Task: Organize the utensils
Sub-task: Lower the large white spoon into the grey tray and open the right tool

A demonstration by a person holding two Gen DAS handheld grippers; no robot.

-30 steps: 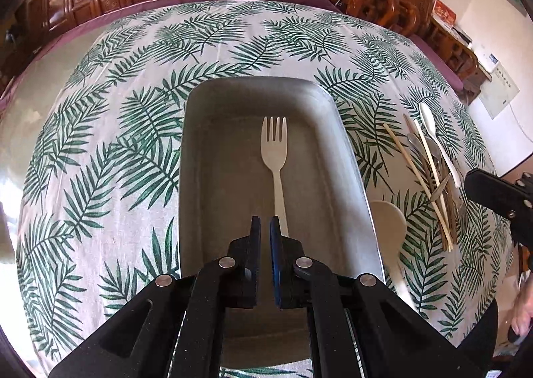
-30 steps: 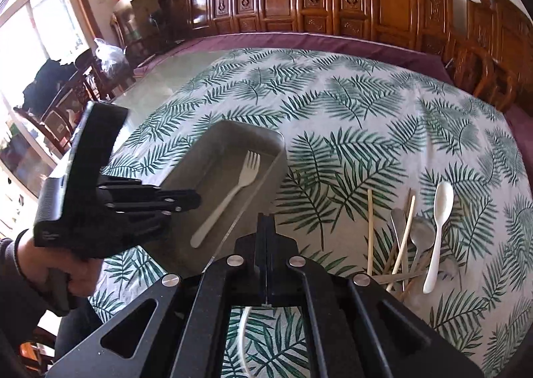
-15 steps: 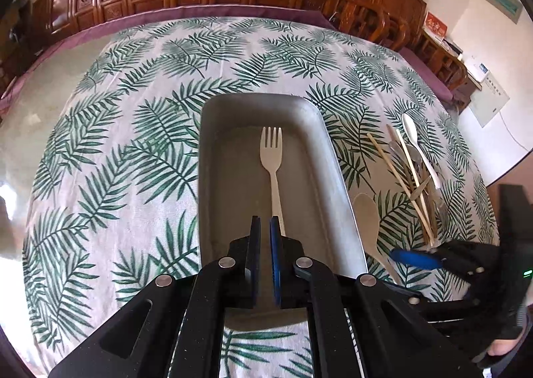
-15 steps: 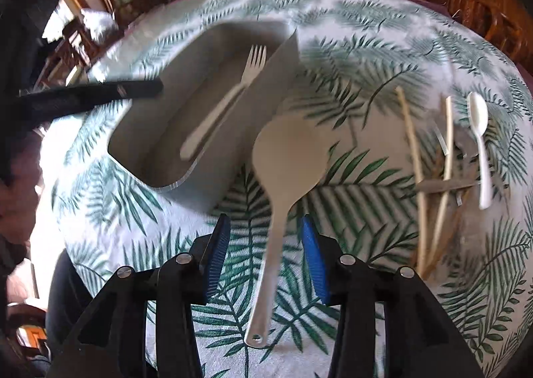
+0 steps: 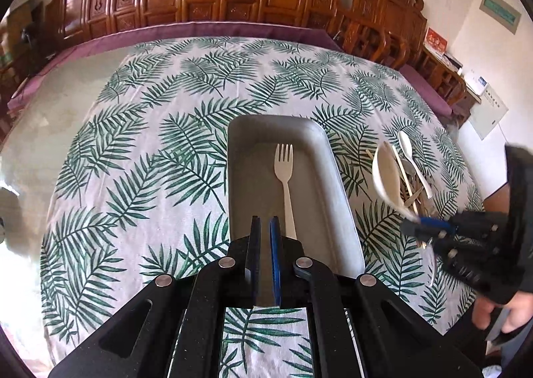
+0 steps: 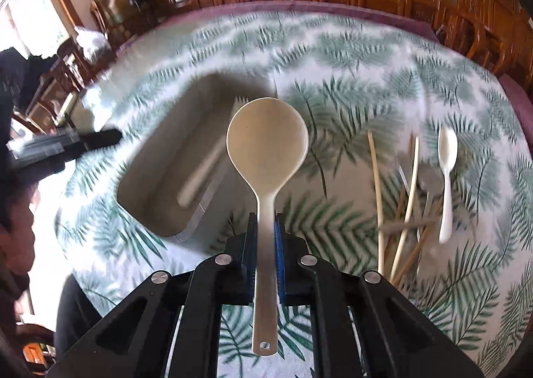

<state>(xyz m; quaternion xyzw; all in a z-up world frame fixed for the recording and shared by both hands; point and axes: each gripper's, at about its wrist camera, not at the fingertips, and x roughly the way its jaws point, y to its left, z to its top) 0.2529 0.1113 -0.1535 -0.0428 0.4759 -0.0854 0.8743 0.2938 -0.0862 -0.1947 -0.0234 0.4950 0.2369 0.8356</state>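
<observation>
The right hand-held gripper (image 6: 266, 228) is clamped on the handle of a broad cream serving spoon (image 6: 266, 144), the jaws pinching the neck just below the bowl; the bowl stands out toward 12 o'clock and the holed handle end hangs back toward 6 o'clock. In the left wrist view the same spoon (image 5: 386, 178) is lifted clear of the counter (image 5: 133, 161), tilted on edge, at 3 o'clock of the grey tray (image 5: 336, 178).

The left hand-held gripper (image 5: 265, 228) has its jaws nearly together with only a thin gap, holding nothing, and hovers over the tray's near end. A cream fork (image 5: 285, 184) lies inside the tray, tines toward 12 o'clock, its handle end just at 1 o'clock of the left fingertips.

At 3 o'clock of the right gripper, a loose heap lies on the palm-leaf cloth: chopsticks (image 6: 374, 184), a small white spoon (image 6: 446, 178) and some metal cutlery (image 6: 429, 181), blurred.

No writing is readable.
</observation>
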